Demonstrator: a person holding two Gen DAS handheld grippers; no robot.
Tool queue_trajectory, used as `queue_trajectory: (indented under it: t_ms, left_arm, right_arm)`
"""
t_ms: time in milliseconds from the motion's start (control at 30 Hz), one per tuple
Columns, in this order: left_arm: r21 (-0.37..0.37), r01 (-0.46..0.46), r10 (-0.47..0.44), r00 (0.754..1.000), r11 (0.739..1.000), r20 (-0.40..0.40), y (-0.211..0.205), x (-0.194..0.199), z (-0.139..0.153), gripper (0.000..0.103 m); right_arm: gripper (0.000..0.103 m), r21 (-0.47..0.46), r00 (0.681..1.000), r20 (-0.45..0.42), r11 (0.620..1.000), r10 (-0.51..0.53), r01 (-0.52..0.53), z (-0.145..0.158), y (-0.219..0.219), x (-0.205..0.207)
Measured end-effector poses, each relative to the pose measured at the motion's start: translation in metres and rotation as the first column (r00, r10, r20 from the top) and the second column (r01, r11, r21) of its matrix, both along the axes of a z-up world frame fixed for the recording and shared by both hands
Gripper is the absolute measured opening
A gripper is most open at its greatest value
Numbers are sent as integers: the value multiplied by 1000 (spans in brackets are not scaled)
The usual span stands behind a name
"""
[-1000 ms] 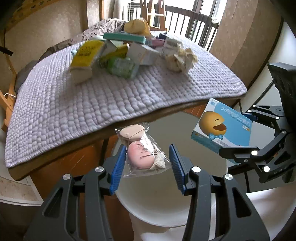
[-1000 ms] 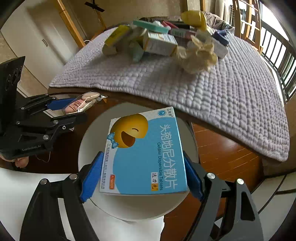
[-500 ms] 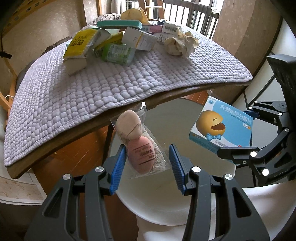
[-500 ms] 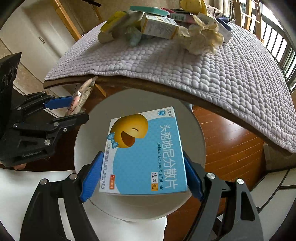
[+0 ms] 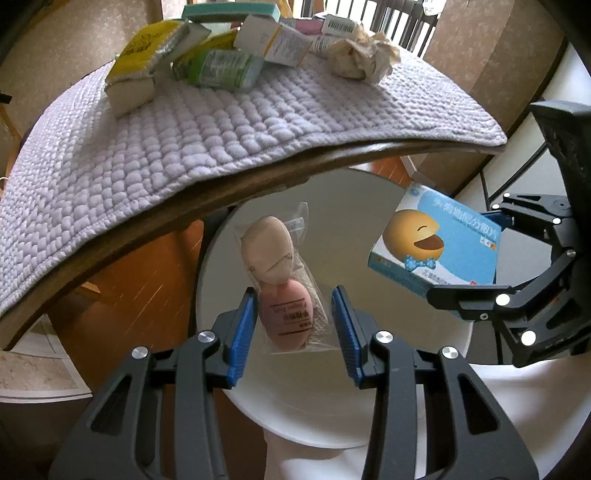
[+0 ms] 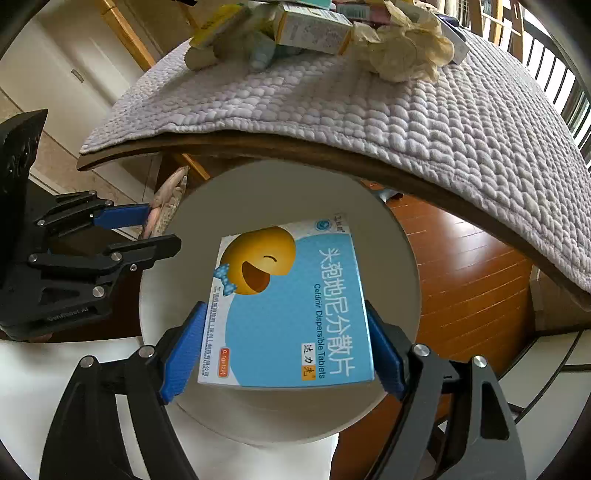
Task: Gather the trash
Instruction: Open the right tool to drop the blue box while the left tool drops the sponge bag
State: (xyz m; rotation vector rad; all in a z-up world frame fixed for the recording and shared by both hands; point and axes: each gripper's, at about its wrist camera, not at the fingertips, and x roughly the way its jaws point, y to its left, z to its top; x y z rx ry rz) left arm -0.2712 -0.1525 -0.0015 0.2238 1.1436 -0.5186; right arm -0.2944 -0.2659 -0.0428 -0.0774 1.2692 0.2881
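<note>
My left claw (image 5: 293,328) is clamped on a clear plastic packet (image 5: 284,280) holding two egg-shaped sponges, one beige above, one pink below; blue pads (image 5: 245,325) press the packet's lower half, the rest sticks up past the fingertips. My right claw (image 6: 284,343) is gripping a blue tablet box (image 6: 288,310) with a yellow smiley face on it, pads against its two long sides, printed face toward the camera. Both claws point steeply down over a round white bin (image 6: 399,258), and both items hang above its opening, not touching it. In the left view the box sits off to the right of the packet, well apart; in the right view the left claw and packet are at the left edge of the bin's rim. Bin stands on a wood floor (image 6: 461,266), partly under the edge of the tabletop (image 5: 229,192). Tabletop is covered with a quilted lilac mat (image 5: 207,125). Remaining trash is piled at the far side of the mat: a yellow-and-white carton (image 5: 138,62), a green-labelled packet (image 5: 221,68), a white box (image 5: 273,40), a teal box (image 5: 231,11) on top of the pile, and a crumpled paper wad (image 5: 360,59) just right of them. Railing bars (image 5: 406,22) visible behind the pile.
</note>
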Motion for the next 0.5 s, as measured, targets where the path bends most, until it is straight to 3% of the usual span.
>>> queue_trajectory:
  t_ms: [500]
  left_arm:
    - [55, 19, -17, 1000, 998, -22, -16, -6, -25, 44]
  right_arm:
    - [79, 74, 993, 103, 996, -63, 56, -45, 10, 8]
